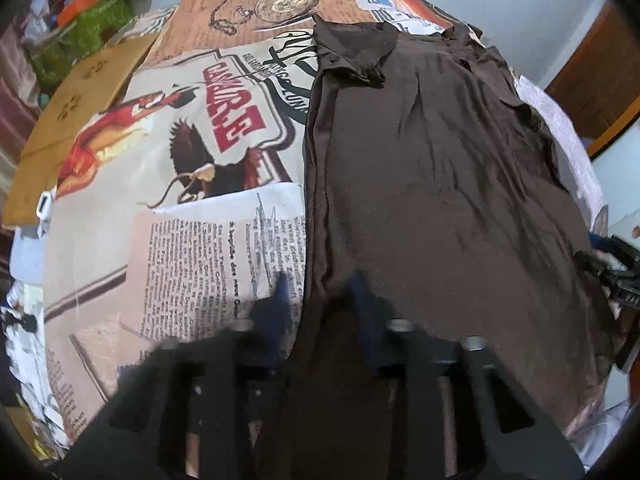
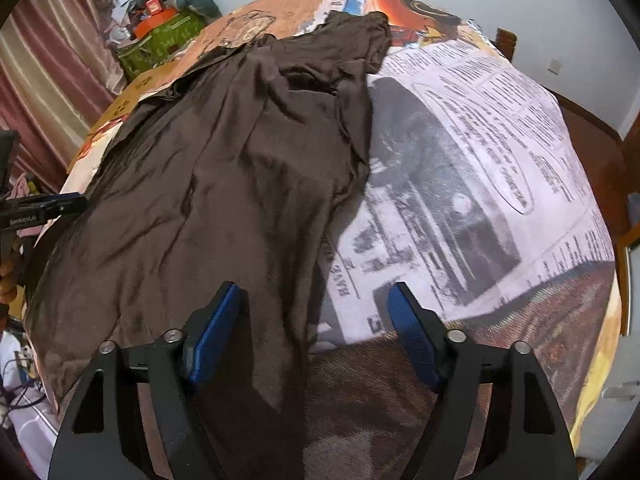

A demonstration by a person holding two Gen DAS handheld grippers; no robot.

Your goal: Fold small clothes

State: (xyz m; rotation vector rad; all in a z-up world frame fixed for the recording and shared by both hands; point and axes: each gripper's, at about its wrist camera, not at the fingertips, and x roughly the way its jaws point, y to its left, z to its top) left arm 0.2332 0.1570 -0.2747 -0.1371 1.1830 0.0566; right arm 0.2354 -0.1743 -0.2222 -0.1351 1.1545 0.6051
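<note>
Garment: a dark brown garment [image 1: 432, 168] lies lengthwise on the table, running from 6 o'clock at the near hem to 12 o'clock at the far end in both wrist views; its long sides are already turned inward, so it reads as a narrow strip.

Far end: a sleeve or collar flap [image 1: 352, 52] lies doubled back near 12 o'clock, probably tucked in to keep the strip's outline straight.

Table covering: a newspaper-print tablecloth [image 2: 480, 152] shows bare at 9 o'clock of the cloth in the left view and at 3 o'clock in the right view.

Left gripper [image 1: 320, 292]: blue pads set narrow, straddling the near left hem; motion blur hides contact, so whether they pinch the fabric I cannot tell.

Right gripper [image 2: 314, 300]: fingers spread wide, the near right hem corner lying loose between them, nothing held; it also shows at 3 o'clock in the left view.

Placement rationale: one gripper at each near corner suits lifting the hem evenly toward 12 o'clock.

Step judged: crosswise fold not yet made.

Background: cardboard box [image 1: 80, 96] and a cluttered green container [image 2: 160, 36] at 10 to 11 o'clock.
</note>
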